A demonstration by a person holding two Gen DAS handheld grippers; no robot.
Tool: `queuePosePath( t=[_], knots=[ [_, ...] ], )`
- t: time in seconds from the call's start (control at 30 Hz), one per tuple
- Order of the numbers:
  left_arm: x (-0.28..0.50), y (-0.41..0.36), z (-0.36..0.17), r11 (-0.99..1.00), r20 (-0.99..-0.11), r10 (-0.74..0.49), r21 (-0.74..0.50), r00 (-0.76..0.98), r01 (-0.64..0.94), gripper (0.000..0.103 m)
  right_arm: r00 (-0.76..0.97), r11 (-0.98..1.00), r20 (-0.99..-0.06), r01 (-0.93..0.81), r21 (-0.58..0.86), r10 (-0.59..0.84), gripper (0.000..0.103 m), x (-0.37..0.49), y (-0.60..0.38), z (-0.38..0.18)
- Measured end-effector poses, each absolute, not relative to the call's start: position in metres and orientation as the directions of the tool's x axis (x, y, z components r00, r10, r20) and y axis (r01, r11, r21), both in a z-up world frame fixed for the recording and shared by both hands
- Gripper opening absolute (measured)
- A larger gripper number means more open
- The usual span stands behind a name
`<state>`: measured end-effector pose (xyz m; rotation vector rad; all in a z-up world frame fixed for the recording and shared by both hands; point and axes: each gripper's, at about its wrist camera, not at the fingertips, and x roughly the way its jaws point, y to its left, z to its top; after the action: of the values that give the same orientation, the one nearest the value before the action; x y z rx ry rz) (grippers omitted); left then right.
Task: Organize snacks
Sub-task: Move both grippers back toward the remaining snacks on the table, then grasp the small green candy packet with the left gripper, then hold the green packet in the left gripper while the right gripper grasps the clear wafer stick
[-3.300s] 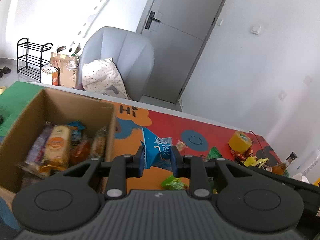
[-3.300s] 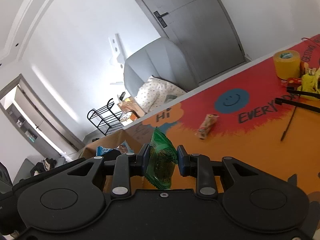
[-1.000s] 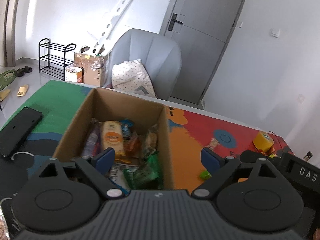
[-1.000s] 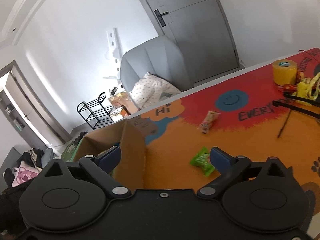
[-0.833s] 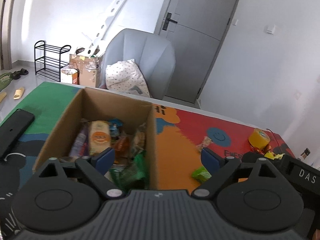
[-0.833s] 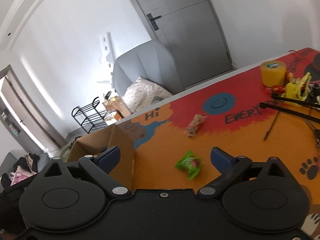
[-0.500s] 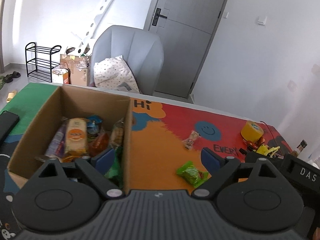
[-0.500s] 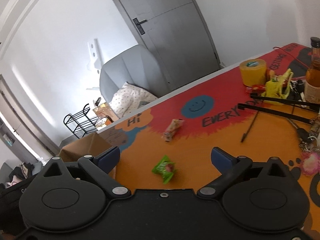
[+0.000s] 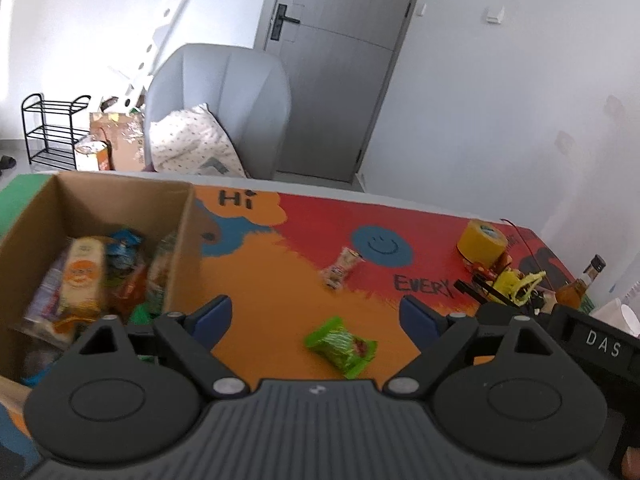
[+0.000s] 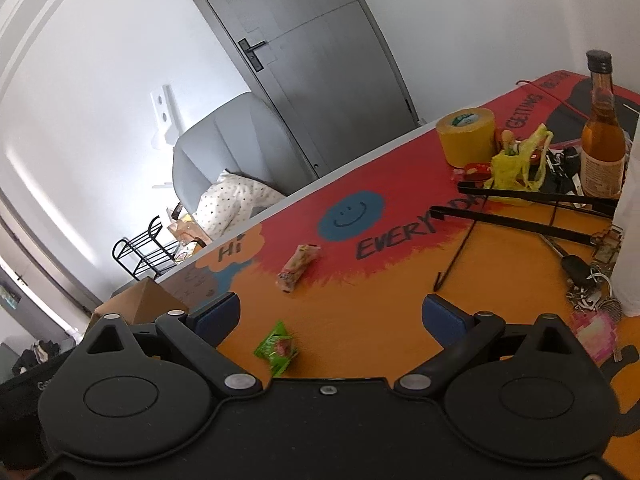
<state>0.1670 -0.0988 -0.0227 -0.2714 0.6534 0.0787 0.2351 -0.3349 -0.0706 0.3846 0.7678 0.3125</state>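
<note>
A cardboard box [image 9: 182, 240] at the left holds several snack packets [image 9: 82, 276]; only its corner [image 10: 140, 300] shows in the right wrist view. A green snack packet [image 9: 340, 346] [image 10: 276, 348] lies on the orange mat. Farther back is a pink-and-beige snack bar [image 9: 340, 270] [image 10: 298, 266]. My left gripper [image 9: 316, 314] hovers above the green packet with its jaws wide and closing slightly, nothing between them. My right gripper [image 10: 332, 314] is open and empty, with the green packet below its left finger.
A yellow tape roll [image 10: 466, 136], a glass bottle [image 10: 604, 136], black tongs [image 10: 520, 208], a yellow bag [image 10: 516, 168] and keys [image 10: 588, 280] crowd the mat's right end. A grey chair [image 9: 220, 100] and a door stand beyond the table's far edge.
Both grippers held packets earlier and are now open and empty. Both have swung right, away from the box, so the green packet and snack bar now sit ahead of them.
</note>
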Motion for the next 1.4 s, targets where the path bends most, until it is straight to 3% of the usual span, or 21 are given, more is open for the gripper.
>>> queuePosePath(
  t=[0.1, 0.33, 0.47, 0.8, 0.93, 1.4],
  knots=[
    [0.174, -0.106, -0.03, 0.963, -0.62, -0.026, -0.226, 0.784, -0.147, 0.086, 0.674, 0.881, -0.611, -0.131, 0.454, 0.415, 0.099, 0.239, -0.341, -0.076],
    [0.196, -0.116, -0.056, 0.954, -0.677, -0.058, -0.255, 0.733, -0.16, 0.067, 0.657, 0.863, -0.607, -0.139, 0.485, 0.447, 0.098, 0.246, -0.35, -0.09],
    [0.206, -0.119, -0.068, 0.949, -0.698, -0.053, -0.257, 0.714, -0.181, 0.065, 0.635, 0.848, -0.61, -0.141, 0.511, 0.474, 0.088, 0.252, -0.352, -0.099],
    [0.227, -0.123, -0.092, 0.942, -0.737, -0.026, -0.244, 0.676, -0.23, 0.059, 0.608, 0.837, -0.62, -0.148, 0.526, 0.497, 0.079, 0.265, -0.346, -0.112],
    [0.232, -0.125, -0.102, 0.945, -0.761, -0.05, -0.246, 0.647, -0.215, 0.033, 0.599, 0.835, -0.624, -0.149, 0.529, 0.502, 0.078, 0.271, -0.341, -0.115],
    [0.243, -0.095, -0.081, 0.94, -0.705, 0.021, -0.227, 0.709, -0.254, 0.029, 0.571, 0.833, -0.634, -0.181, 0.523, 0.522, 0.073, 0.303, -0.305, -0.12]
  ],
)
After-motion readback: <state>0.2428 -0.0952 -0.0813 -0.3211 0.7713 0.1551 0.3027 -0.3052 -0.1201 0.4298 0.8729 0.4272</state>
